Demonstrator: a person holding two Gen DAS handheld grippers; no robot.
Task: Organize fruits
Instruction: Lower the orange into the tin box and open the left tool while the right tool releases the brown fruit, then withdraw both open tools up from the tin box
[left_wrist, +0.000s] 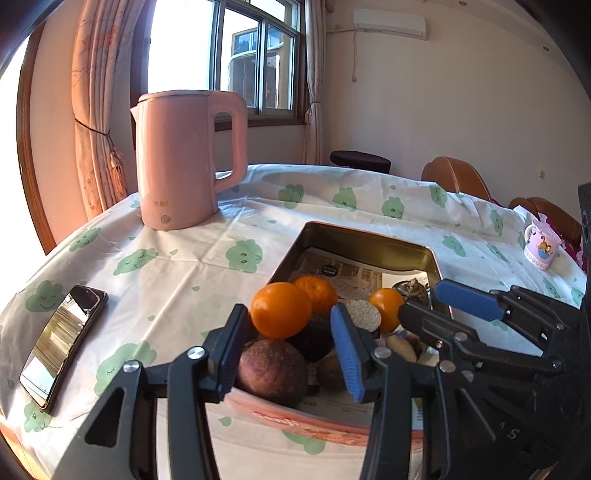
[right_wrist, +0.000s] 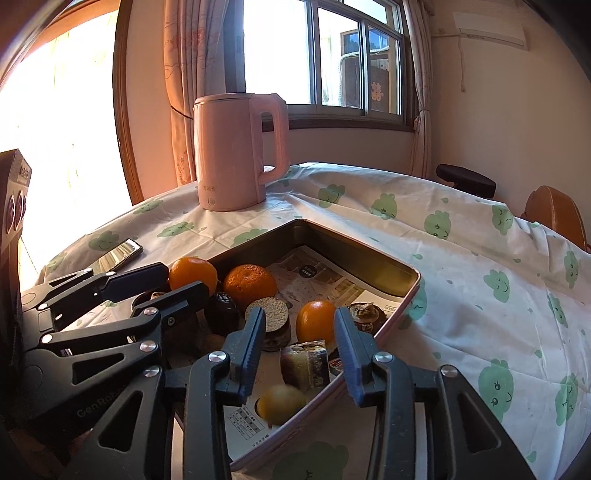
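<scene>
A: Where is the fruit sitting?

B: Oranges (left_wrist: 280, 310) are piling in a tin (left_wrist: 369, 236) on the desk (left_wrist: 184, 266), at twelve o'clock from both tongs.

A: And the tongs?

B: Left tongs (left_wrist: 288, 347) and right tongs (right_wrist: 301, 350) are tilting downward, part-open, gripping nothing; a yellow fruit (right_wrist: 280, 402) is lying under the right pair.

3 oranges (right_wrist: 250, 286) + dark, brownish fruits (left_wrist: 271, 371) piled at near end of paper-lined metal tin (right_wrist: 354, 254)

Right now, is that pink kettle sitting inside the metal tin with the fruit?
No, the pink kettle stands on the tablecloth beyond the tin.
</scene>
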